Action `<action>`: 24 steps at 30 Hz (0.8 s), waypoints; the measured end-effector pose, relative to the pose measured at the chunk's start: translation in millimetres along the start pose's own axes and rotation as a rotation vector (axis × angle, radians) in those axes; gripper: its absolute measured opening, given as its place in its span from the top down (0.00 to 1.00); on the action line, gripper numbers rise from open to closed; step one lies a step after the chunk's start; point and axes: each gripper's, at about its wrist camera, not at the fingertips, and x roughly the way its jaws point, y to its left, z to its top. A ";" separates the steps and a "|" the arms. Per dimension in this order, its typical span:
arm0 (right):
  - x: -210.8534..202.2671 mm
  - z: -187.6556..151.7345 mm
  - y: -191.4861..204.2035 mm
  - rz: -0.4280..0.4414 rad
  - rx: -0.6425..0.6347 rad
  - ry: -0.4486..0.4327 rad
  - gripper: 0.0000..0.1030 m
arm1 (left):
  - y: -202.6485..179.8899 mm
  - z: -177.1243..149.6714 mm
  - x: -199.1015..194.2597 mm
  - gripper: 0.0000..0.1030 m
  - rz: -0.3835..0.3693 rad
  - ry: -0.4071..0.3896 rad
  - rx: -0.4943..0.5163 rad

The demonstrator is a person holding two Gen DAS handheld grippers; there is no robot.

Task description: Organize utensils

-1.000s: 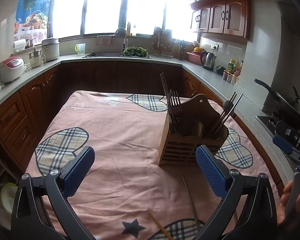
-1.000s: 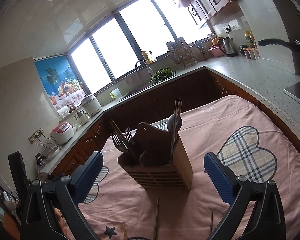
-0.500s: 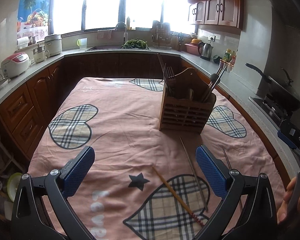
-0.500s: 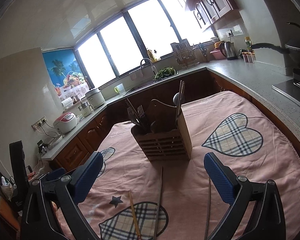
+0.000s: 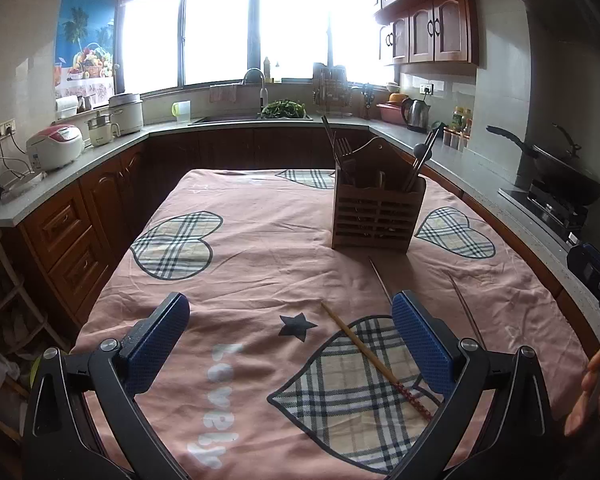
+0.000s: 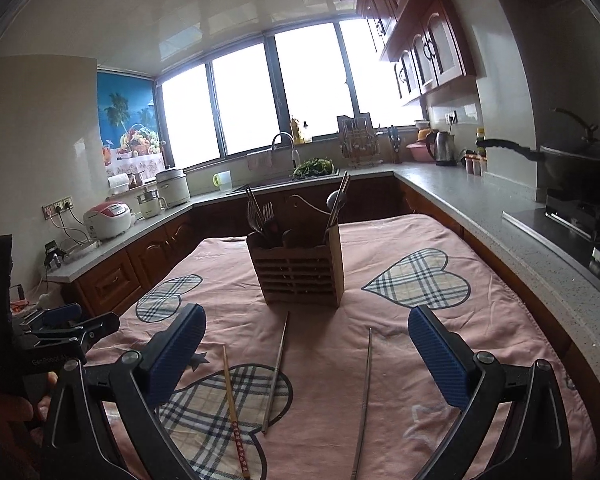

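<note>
Here, both black-framed grippers hover with jaws spread wide and nothing between their blue, dimpled pads: the left gripper [image 5: 290, 338] and the right gripper [image 6: 306, 350]. Beneath them lies a pink cotton tablecloth [image 5: 260, 272], lightly creased, printed with plaid hearts and a dark star. Toward its far side stands the slatted wooden utensil holder [image 5: 376, 216], a boxy caddy with a curved carrying handle, upright, holding metal forks [image 6: 260, 216] on its left and a round-bowled ladle with chopsticks on its right. On the cloth near the grippers lie 3 loose sticks, apart from one another: a bamboo chopstick with a red patterned end [image 6: 233, 404], a thin metal chopstick [image 6: 276, 372] beside it, and another slim metal chopstick [image 6: 365, 396] further right. None touches the holder.
</note>
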 end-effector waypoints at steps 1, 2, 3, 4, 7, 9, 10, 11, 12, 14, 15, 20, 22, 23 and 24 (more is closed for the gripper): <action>-2.1 -1.1 2.0 -0.005 -0.013 -0.012 0.00 | 0.3 -1.8 -1.2 0.00 0.009 -0.006 -0.001; -3.7 -2.5 3.9 -0.010 -0.024 -0.020 0.00 | 0.0 -3.8 -2.3 0.00 0.024 -0.012 0.001; -4.4 -3.9 5.1 -0.014 -0.029 -0.025 0.00 | -0.7 -5.9 -3.1 0.00 0.044 -0.023 0.006; -3.8 -5.5 6.0 -0.013 -0.030 -0.026 0.00 | -2.0 -7.8 -3.3 0.00 0.067 -0.037 0.012; -4.3 -11.7 5.1 -0.010 -0.015 -0.028 0.00 | -3.3 -14.2 -2.4 0.00 0.101 -0.049 0.015; -4.3 -15.7 4.9 -0.004 -0.008 -0.039 0.00 | -3.0 -18.5 -2.7 0.00 0.105 -0.059 0.008; -4.1 -17.4 5.1 -0.004 -0.008 -0.041 0.00 | -2.8 -21.1 -3.1 0.00 0.112 -0.067 0.004; -5.0 -20.3 5.5 -0.006 -0.011 -0.042 0.00 | -3.1 -23.2 -4.0 0.00 0.119 -0.076 0.002; -5.0 -22.2 6.2 -0.004 -0.013 -0.044 0.00 | -3.1 -25.1 -4.9 0.00 0.128 -0.085 0.001; -4.9 -25.4 8.1 -0.002 -0.020 -0.045 0.00 | -3.0 -28.0 -6.4 0.00 0.138 -0.099 -0.002; -5.5 -27.4 9.4 -0.008 -0.027 -0.048 0.00 | -3.3 -29.4 -7.3 0.00 0.137 -0.105 -0.004; -6.5 -35.0 16.6 -0.013 -0.050 -0.080 0.00 | -4.9 -33.2 -12.8 0.00 0.142 -0.125 -0.002; -6.5 -36.8 17.3 -0.012 -0.049 -0.090 0.00 | -6.0 -34.0 -14.8 0.00 0.144 -0.131 0.005; -5.6 -36.6 17.0 -0.010 -0.048 -0.088 0.00 | -6.6 -34.1 -15.8 0.00 0.141 -0.131 0.005; -4.9 -36.5 17.0 -0.011 -0.046 -0.086 0.00 | -6.7 -33.9 -16.8 0.00 0.139 -0.132 0.004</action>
